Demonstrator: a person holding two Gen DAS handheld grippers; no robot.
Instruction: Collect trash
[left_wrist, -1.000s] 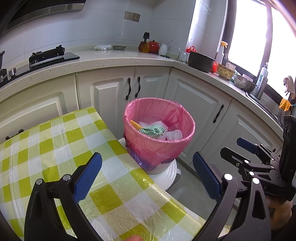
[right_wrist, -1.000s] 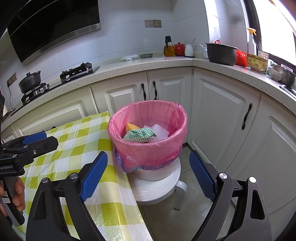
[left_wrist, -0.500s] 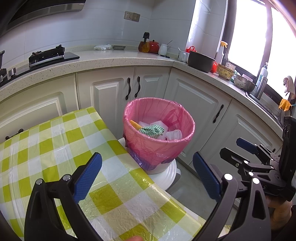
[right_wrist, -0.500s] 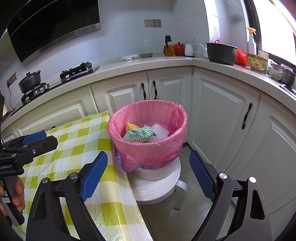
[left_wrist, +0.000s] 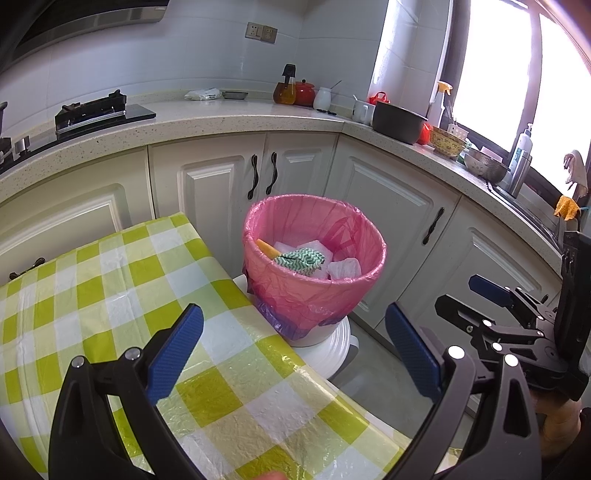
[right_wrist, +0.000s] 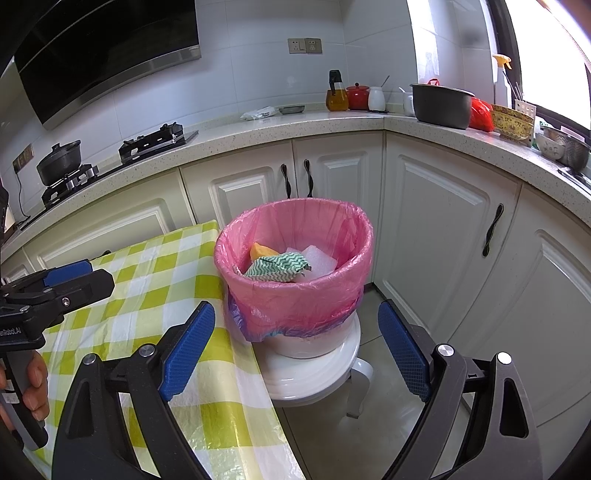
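A bin lined with a pink bag stands on a white stool beside the table. Inside lie a green zigzag cloth, an orange piece and white foam and paper. My left gripper is open and empty, above the table's corner, short of the bin. My right gripper is open and empty, in front of the bin. Each gripper shows in the other's view: the right one at the right, the left one at the left.
The table has a green and white checked cloth. White kitchen cabinets wrap around behind the bin. The counter holds a stove, pots, jars and bowls. Grey floor lies right of the stool.
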